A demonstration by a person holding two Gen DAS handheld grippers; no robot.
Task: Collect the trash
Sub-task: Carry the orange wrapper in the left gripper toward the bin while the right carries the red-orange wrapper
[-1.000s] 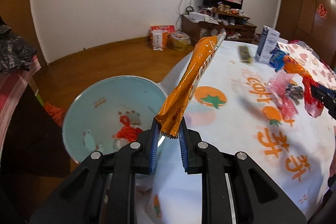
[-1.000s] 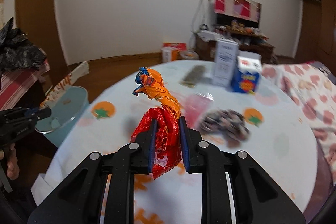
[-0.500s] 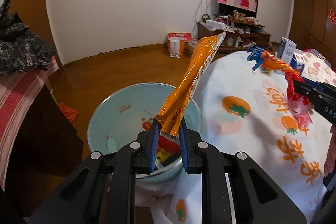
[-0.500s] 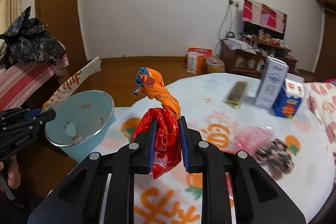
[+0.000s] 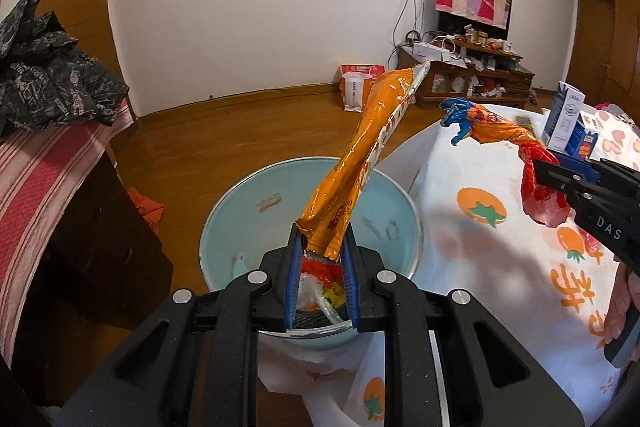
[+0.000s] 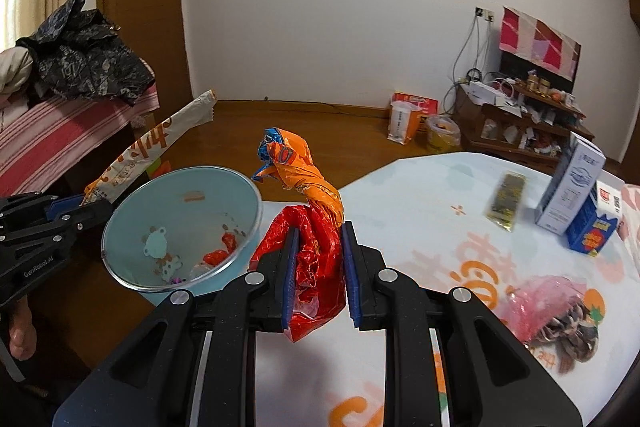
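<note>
Orange wrapper (image 5: 362, 163) in left gripper (image 5: 320, 247) overhangs bin (image 5: 240, 211) rim.

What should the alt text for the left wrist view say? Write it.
The left gripper clamps a long orange wrapper above a pale blue bin beside the table. At right, the right gripper holds a crumpled red-and-orange wrapper.

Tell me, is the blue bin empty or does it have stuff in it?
Not empty. The blue bin stands upright with a few scraps at the bottom, including a red wrapper, but most of it is bare.
</note>
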